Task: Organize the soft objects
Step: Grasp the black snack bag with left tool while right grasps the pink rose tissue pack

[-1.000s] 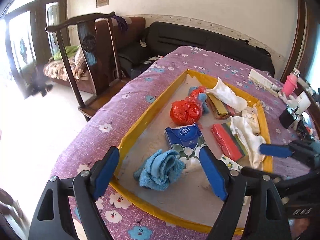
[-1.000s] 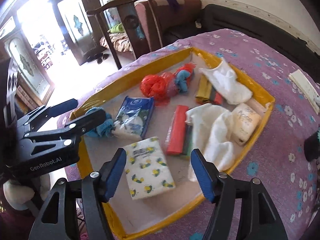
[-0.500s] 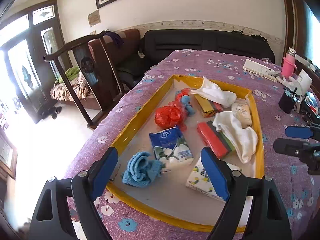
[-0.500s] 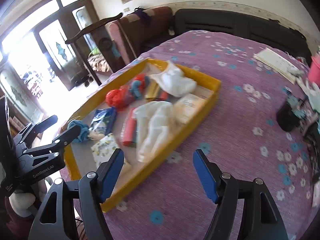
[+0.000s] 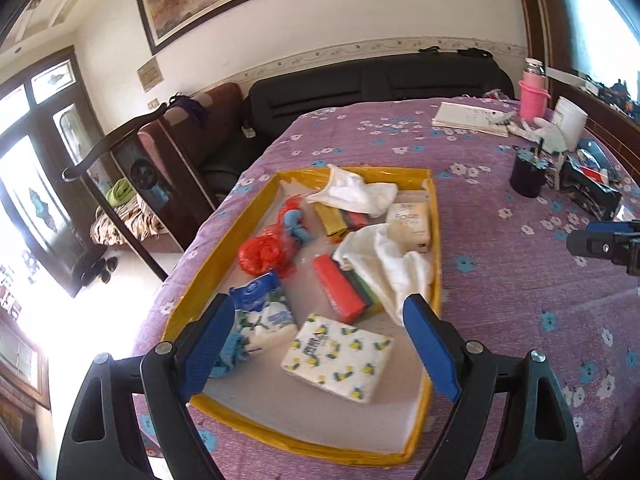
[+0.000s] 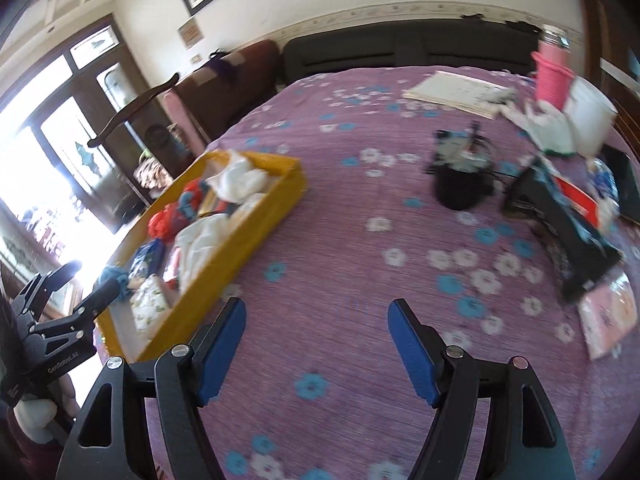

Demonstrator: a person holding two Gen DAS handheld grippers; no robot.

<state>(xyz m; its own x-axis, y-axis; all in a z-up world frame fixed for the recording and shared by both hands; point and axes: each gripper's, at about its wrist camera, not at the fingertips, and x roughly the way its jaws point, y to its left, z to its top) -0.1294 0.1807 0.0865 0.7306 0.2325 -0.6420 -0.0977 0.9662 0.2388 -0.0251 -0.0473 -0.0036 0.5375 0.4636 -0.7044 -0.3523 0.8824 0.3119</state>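
- While both grippers hover empty, the yellow tray lies ahead of the left gripper on the purple cloth.
- Beside the left finger sits a blue rag, partly hidden, touching a blue tissue pack.
- Between the fingers lies a lemon-print pack; beyond it, a red pack with green ones under a white towel.
- Farther ahead: a red bag, a blue-and-red toy, flat yellow packs, a second white cloth and a cream box.
- Left jaws stand wide apart, touching nothing.
- From the right view, the tray lies left of the right gripper, whose jaws also gape wide over bare cloth.
- Ahead and right sit a black cup and a pink bottle, blurred.
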